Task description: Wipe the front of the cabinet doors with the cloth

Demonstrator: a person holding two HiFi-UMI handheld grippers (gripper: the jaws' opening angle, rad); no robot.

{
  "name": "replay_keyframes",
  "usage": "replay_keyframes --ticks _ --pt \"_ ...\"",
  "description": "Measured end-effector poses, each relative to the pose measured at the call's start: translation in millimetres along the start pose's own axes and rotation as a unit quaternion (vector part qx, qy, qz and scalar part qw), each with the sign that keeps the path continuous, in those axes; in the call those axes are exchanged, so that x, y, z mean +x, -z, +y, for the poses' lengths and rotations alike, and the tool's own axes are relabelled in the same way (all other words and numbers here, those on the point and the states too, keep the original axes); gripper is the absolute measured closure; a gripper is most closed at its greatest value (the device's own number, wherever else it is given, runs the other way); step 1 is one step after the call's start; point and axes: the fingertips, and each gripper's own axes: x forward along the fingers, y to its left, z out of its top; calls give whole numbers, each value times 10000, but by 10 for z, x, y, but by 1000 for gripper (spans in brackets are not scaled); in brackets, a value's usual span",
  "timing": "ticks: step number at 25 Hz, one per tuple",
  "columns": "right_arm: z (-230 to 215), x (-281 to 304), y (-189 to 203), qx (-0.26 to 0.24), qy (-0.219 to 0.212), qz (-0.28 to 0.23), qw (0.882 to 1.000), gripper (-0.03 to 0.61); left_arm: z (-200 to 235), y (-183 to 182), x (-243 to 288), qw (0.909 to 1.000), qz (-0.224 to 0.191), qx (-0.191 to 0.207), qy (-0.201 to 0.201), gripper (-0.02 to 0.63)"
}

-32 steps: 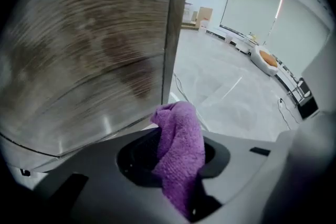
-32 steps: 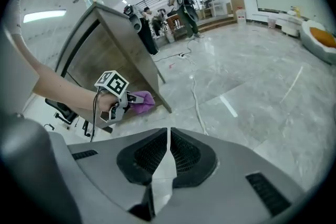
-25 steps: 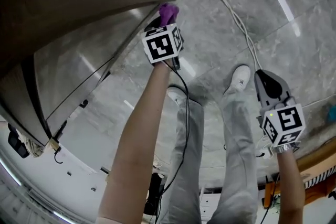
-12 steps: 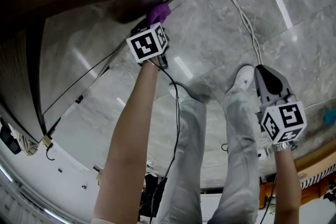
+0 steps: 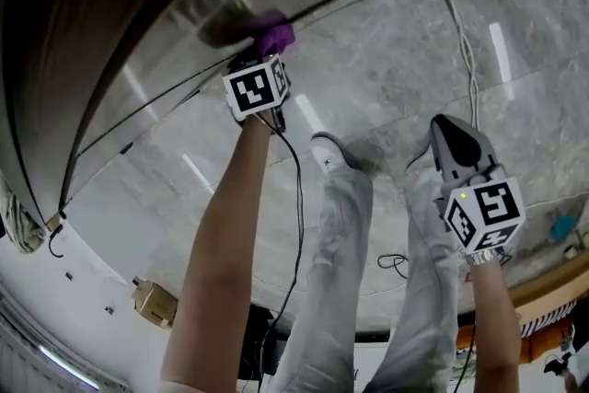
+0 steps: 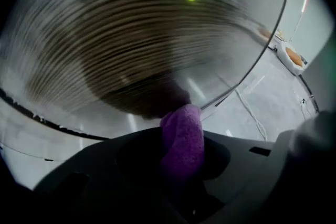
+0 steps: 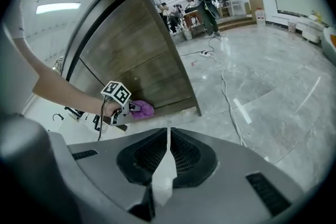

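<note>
Grey marble floor (image 5: 405, 69) fills the centre and right of the head view. It lies open to the right of the cabinet as far as the right gripper view shows.

Wooden cabinet (image 5: 138, 32) takes up the upper left of the head view. Its lower edge runs as a dark line from the upper right corner down toward the left edge. In the right gripper view the door front (image 7: 142, 65) stands left of centre, and its free bottom corner meets bare floor.

The person's trouser legs (image 5: 340, 271) cross the lower centre, between the two forearms. One white shoe (image 5: 329, 150) is planted near the cabinet's lower edge.

Left gripper (image 5: 265, 51) is at upper centre, held up to the door front. Its jaws are clamped on the purple cloth (image 6: 182, 136), which sticks out past the fingertips against the wood.

Right gripper (image 5: 445, 132) hangs at the right, well apart from the cabinet and over open floor. Its jaws (image 7: 168, 136) are drawn together to a thin slit, with nothing between them.

The cloth (image 5: 272, 34) sits low on the door, near the bottom edge and toward the free corner (image 7: 143, 109).

A white cable (image 5: 465, 41) trails across the floor at upper right, beside the right gripper and clear of the cabinet. A black lead (image 5: 296, 198) runs down along the left arm.

People (image 7: 202, 0) stand far off at the top of the right gripper view.
</note>
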Motion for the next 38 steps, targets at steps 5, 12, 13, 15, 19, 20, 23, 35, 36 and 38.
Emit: replay_keyframes --ticks 5,12,13,15,19,20,23,35,36,38 --pt "325 172 124 -239 -29 216 9995 543 449 228 -45 10000 95 -13 27 500" --pt "732 389 215 -501 -10 375 9980 543 878 472 -85 9999 96 -102 38 500" --pt "788 415 203 -533 -10 378 9979 543 886 497 -107 9999 78 -90 95 501" --pt "925 458 155 -547 -11 354 9979 543 898 527 -178 9996 7 -116 255 500" --pt "1283 504 -23 -629 -64 294 9976 543 996 621 -413 9989 -67 -282 381 500" --pt "1380 507 -79 -672 -79 293 9973 543 1009 667 -500 9988 -55 -291 384 502" --pt "1707 488 -253 -730 -129 252 9969 543 977 811 -855 9979 -159 -314 541 502" --pt "2599 129 -717 -955 -650 76 9933 543 567 993 -2632 9803 -1546 -631 1051 502" --pt "2627 106 -714 -1056 -703 135 9918 543 575 924 -2747 9776 -1685 -725 1030 502" --pt "2675 40 -716 -1331 -835 240 9873 543 611 763 -2972 9718 -1967 -928 907 502"
